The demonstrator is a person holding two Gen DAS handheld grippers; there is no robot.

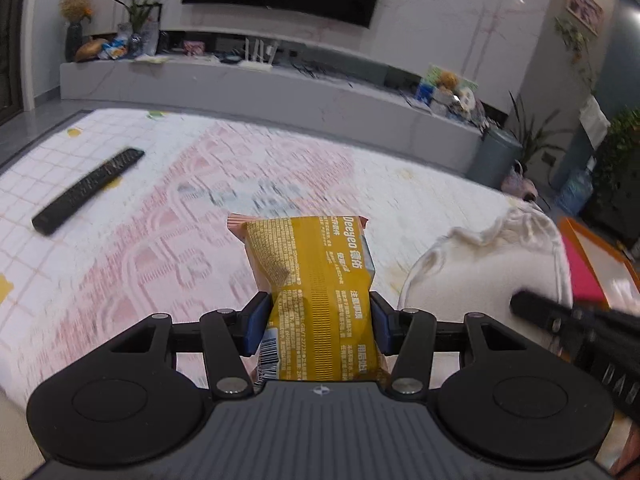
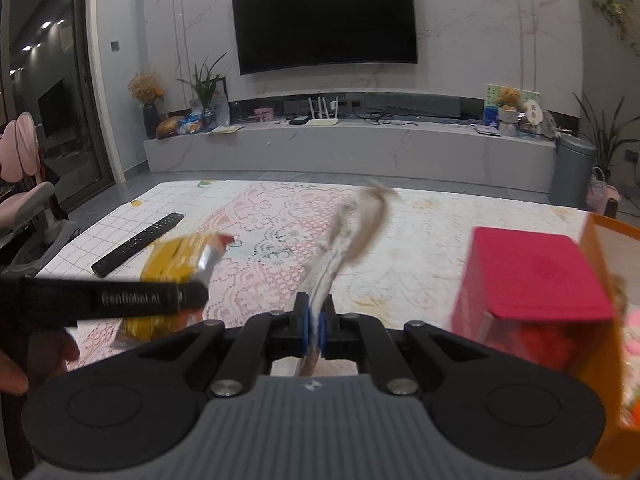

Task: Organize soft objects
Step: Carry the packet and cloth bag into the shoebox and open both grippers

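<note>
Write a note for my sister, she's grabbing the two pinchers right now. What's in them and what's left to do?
Left gripper: shut on the yellow wipes pack, lifted above the table.
Right gripper: shut on a thin whitish cloth, also off the table.
Orange box with the pink lid sits to the right, soft things inside.
Done: both picked up. Left: probably place them in the box.

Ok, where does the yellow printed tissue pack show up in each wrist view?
Left wrist: the yellow printed tissue pack sits at centre bottom, clamped in the left gripper.
Right wrist: the same pack is at lower left, blurred, partly behind the left gripper's black finger.
Shared landmark: the black remote control lies on the patterned mat, left of the pack in both.
</note>
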